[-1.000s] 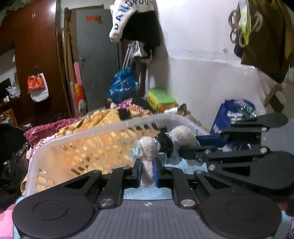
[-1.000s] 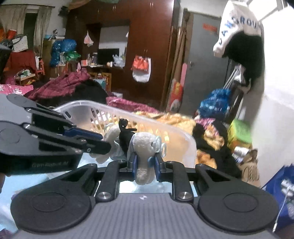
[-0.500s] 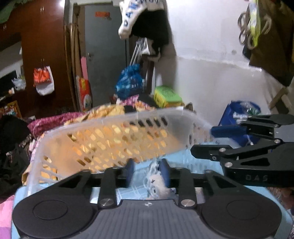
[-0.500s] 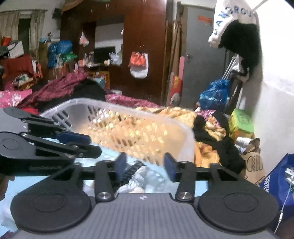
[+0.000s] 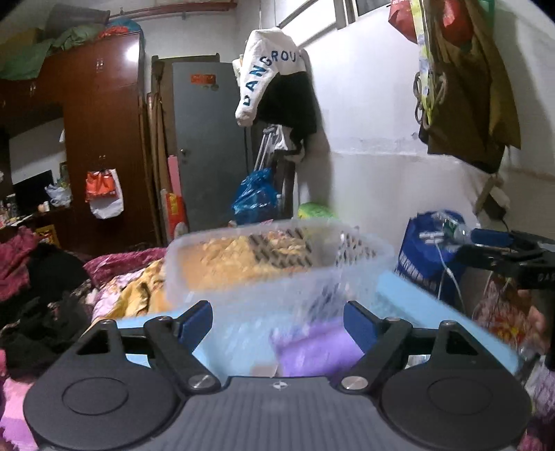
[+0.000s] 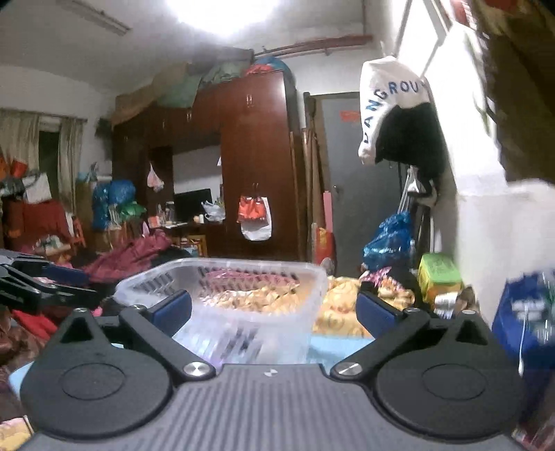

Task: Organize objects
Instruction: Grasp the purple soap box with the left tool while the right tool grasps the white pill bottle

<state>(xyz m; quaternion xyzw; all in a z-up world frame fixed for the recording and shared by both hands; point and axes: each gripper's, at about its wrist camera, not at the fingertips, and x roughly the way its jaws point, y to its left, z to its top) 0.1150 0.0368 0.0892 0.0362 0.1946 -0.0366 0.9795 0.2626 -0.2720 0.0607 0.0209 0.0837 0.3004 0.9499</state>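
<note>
While both grippers stand spread with nothing between their blue fingers, the left gripper (image 5: 277, 321) and right gripper (image 6: 274, 308), whose jaws have just been opening, face a translucent perforated basket (image 6: 222, 295). It sits on a light blue surface (image 5: 433, 308), blurred purple fabric (image 5: 319, 350) visible through its wall. Beyond lie heaped clothes (image 6: 343, 305) and a brown wardrobe (image 6: 256, 163).

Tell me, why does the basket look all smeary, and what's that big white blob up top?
Left wrist view: the basket is streaked by motion blur, worst on its near wall. Right wrist view: its near wall is smeared too; the blob is ceiling light glare, washing out detail.
</note>
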